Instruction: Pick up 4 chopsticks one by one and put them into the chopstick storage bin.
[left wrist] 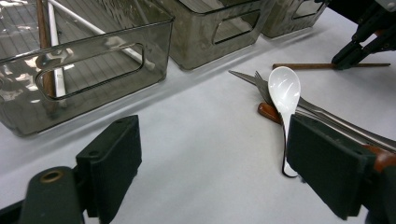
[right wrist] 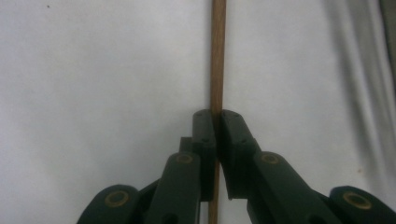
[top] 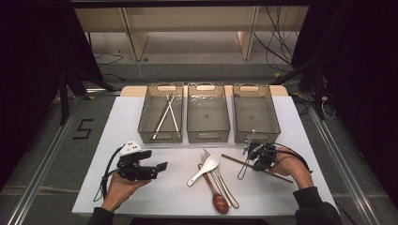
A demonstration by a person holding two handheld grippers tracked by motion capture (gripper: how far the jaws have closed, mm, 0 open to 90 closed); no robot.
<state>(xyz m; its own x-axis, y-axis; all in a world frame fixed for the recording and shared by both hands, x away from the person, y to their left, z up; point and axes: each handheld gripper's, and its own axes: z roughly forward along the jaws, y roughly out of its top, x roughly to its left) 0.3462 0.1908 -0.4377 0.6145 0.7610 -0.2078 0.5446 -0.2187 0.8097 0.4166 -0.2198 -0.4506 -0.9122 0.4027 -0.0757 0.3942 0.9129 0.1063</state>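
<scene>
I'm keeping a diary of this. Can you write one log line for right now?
right gripper: shut on chopstick | chopstick: lying on table | left gripper: open, holding nothing | spoon: on table | left bin: holds chopsticks

One readable mark is seen: the digit "5" [top: 83,129], laid out in dark strips on the grey floor left of the table [top: 117,122]; nothing else legible

bare table [top: 141,187] at left, cutlery pile [top: 213,176] mid-table, three bins [top: 208,117] behind
</scene>
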